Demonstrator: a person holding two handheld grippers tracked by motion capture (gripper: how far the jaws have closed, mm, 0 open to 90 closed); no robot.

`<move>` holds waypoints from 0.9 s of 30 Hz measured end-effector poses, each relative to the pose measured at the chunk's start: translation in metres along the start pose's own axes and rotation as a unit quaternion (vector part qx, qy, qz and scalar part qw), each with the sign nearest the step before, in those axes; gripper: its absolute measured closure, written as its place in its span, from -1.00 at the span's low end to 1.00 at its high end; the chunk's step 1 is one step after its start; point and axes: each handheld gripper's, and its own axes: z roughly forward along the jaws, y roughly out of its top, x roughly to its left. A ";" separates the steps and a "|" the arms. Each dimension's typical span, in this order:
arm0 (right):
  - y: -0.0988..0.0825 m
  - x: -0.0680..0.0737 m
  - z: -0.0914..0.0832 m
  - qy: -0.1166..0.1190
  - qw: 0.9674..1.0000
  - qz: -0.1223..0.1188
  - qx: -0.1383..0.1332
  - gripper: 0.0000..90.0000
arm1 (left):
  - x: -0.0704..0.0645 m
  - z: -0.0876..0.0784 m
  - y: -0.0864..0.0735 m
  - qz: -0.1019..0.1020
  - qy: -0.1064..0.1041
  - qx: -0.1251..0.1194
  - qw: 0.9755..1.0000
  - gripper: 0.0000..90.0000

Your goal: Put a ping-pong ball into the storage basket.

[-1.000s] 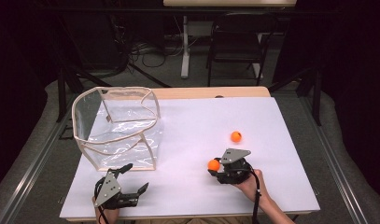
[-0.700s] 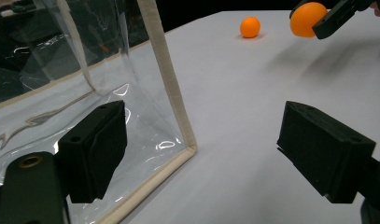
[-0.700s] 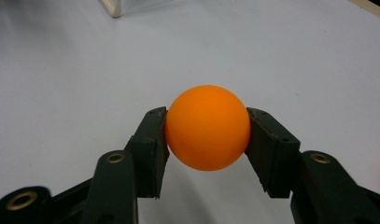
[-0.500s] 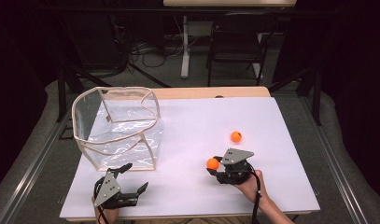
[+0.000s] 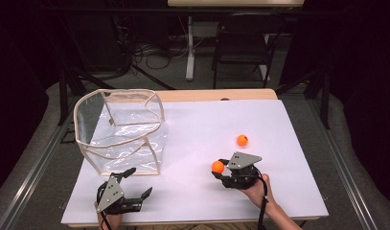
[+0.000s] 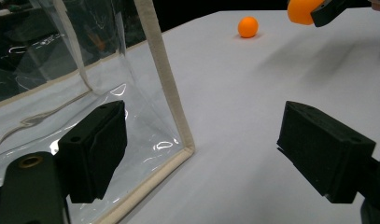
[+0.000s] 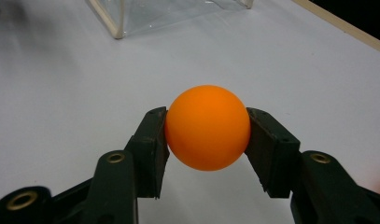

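Note:
My right gripper (image 5: 219, 168) is shut on an orange ball (image 5: 217, 166), held a little above the white table (image 5: 192, 143) at the front right. In the right gripper view the same ball (image 7: 207, 127) sits squeezed between both pads. A second orange ball (image 5: 242, 140) lies on the table just beyond that gripper and also appears far off in the left gripper view (image 6: 248, 26). My left gripper (image 5: 137, 184) rests open at the front left, its jaws wide apart with nothing between them, right in front of the clear box's near corner (image 6: 171, 88).
A clear plastic box (image 5: 120, 129) with cream-coloured edging stands at the left of the table, tilted with its opening upward. A wooden strip (image 5: 216, 94) runs along the table's far edge. A chair (image 5: 243, 40) and cables lie on the floor beyond.
The right gripper with its ball has lifted and shifted slightly; the left gripper has stayed put.

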 end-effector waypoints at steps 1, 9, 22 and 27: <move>0.000 0.000 0.000 -0.001 1.000 -0.001 -0.001 0.12 | 0.000 0.000 0.000 -0.001 0.000 0.000 1.000 -0.65; 0.005 -0.001 -0.003 -0.006 1.000 -0.006 -0.016 0.12 | 0.000 0.000 0.000 0.000 0.002 -0.001 1.000 -0.65; 0.010 0.000 -0.005 -0.010 1.000 -0.012 -0.021 0.12 | 0.000 -0.001 0.000 0.000 0.003 -0.002 1.000 -0.65; 0.013 0.000 -0.004 -0.010 1.000 -0.012 -0.023 0.12 | 0.000 0.000 0.000 0.001 0.001 -0.001 1.000 -0.65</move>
